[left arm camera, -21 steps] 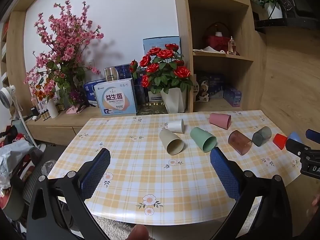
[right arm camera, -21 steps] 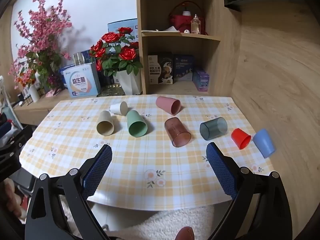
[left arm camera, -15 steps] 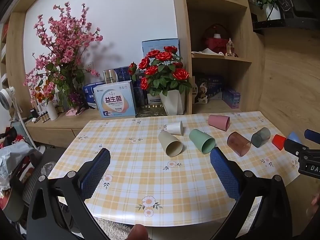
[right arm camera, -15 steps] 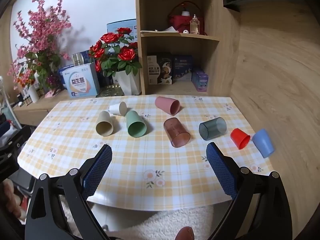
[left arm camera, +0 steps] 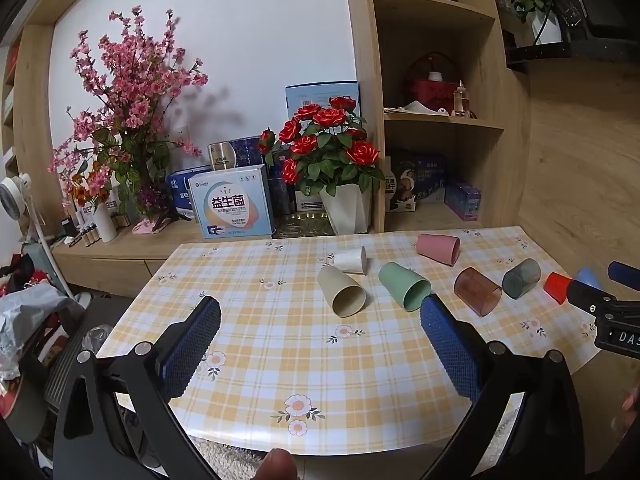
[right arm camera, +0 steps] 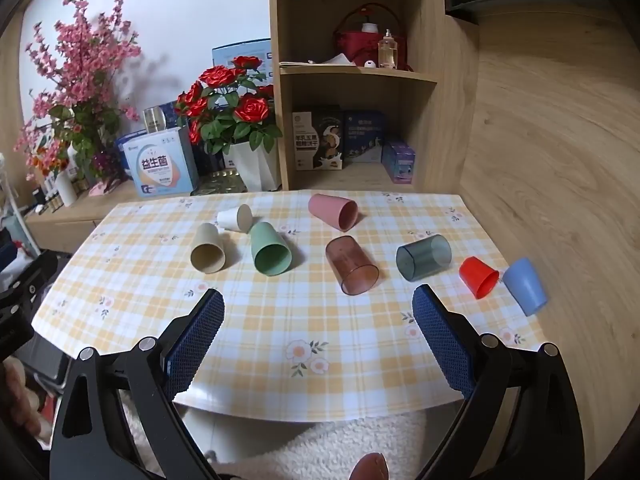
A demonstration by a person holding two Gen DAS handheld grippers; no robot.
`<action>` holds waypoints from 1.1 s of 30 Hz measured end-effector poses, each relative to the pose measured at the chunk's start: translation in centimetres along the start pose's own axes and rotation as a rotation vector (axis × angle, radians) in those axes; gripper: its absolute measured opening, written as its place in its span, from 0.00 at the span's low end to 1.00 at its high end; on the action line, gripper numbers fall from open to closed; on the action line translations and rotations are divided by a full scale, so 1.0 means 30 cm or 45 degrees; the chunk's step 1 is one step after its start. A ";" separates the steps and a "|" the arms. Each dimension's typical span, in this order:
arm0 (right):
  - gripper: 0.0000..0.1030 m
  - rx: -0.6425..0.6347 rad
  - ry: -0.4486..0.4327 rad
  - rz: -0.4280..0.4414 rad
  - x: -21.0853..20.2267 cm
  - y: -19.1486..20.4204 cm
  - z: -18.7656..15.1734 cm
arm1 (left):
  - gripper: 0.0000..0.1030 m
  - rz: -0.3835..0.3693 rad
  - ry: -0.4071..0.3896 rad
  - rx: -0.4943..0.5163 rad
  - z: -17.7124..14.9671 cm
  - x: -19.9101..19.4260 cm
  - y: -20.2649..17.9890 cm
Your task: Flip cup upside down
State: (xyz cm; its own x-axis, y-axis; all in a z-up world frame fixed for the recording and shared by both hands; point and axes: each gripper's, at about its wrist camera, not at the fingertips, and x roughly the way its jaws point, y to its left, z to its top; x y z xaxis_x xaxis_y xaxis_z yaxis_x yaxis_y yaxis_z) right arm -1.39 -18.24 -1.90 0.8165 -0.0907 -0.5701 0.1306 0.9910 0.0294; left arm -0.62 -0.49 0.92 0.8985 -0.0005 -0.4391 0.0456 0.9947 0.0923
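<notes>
Several cups lie on their sides on the checked table [right arm camera: 256,320]: beige [right arm camera: 207,249], small white [right arm camera: 234,218], green [right arm camera: 269,250], pink [right arm camera: 334,210], clear red-brown [right arm camera: 352,266], grey [right arm camera: 423,257], red [right arm camera: 478,277] and blue [right arm camera: 525,286]. The beige cup [left arm camera: 341,291], the green cup [left arm camera: 404,286] and the pink cup [left arm camera: 437,248] also show in the left wrist view. My left gripper [left arm camera: 318,314] is open and empty above the table's near edge. My right gripper [right arm camera: 318,306] is open and empty, short of the cups.
A shelf unit [right arm camera: 360,80] with boxes stands behind the table. A white pot of red roses [right arm camera: 256,166], a carton [right arm camera: 162,168] and pink blossom branches [right arm camera: 76,92] stand on a low cabinet at the back. A pale rug [right arm camera: 340,448] lies below the table's front edge.
Both grippers have drifted slightly; the left view has tilted down a little. No cup has moved and both grippers stay open.
</notes>
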 end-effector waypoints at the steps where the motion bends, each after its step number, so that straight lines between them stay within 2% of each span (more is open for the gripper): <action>1: 0.89 0.001 0.000 0.001 0.000 0.000 0.000 | 0.95 0.001 0.000 0.000 0.002 -0.002 -0.001; 33: 0.89 0.002 0.005 0.001 0.002 0.000 0.003 | 0.95 -0.002 -0.007 -0.006 -0.002 -0.009 0.007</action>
State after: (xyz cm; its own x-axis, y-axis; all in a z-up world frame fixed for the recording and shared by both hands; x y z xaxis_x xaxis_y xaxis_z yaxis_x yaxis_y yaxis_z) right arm -1.30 -18.26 -1.87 0.8144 -0.0897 -0.5733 0.1312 0.9909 0.0314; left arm -0.87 -0.27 1.01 0.9007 -0.0023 -0.4344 0.0448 0.9951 0.0876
